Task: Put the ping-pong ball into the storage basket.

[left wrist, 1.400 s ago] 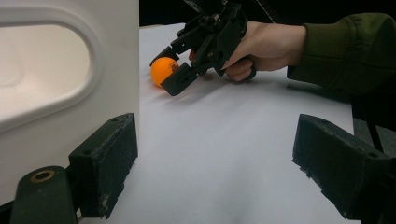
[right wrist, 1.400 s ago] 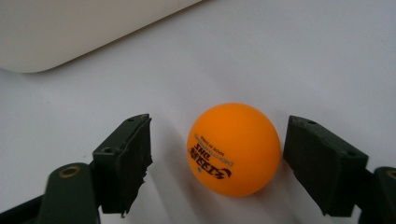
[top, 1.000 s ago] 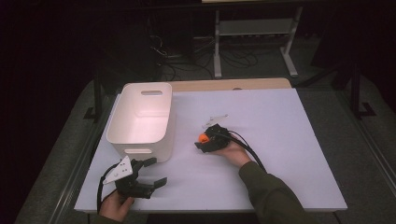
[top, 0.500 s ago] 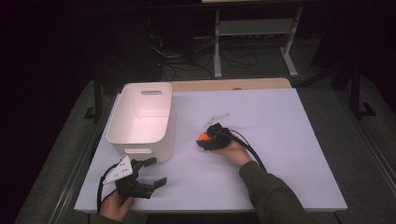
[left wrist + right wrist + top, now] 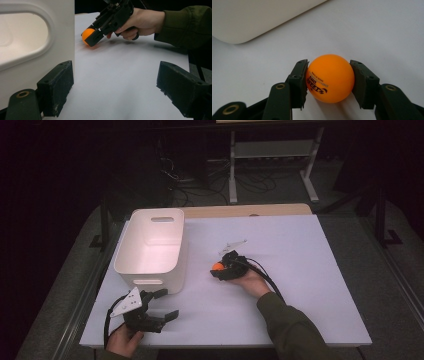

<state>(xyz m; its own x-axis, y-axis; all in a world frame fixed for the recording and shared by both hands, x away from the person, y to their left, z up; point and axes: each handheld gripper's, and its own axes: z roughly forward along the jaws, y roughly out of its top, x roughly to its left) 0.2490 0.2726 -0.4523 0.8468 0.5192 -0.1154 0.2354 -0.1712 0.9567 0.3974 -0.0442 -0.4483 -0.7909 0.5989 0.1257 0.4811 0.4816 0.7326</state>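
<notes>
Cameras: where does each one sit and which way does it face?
High view: above the person's side, facing forward and down on the table; both forearms, left tool, right tool.
Left gripper view: on the left tool, beside the white bin, facing the right hand.
Right gripper view: on the right tool, shut on the orange ball.
Shared: ball, bin.

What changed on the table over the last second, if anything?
The right gripper has just been closing, and its fingers now press both sides of the orange ping-pong ball on the table. Both hands kept their places; the left gripper stayed open beside the white bin.
</notes>
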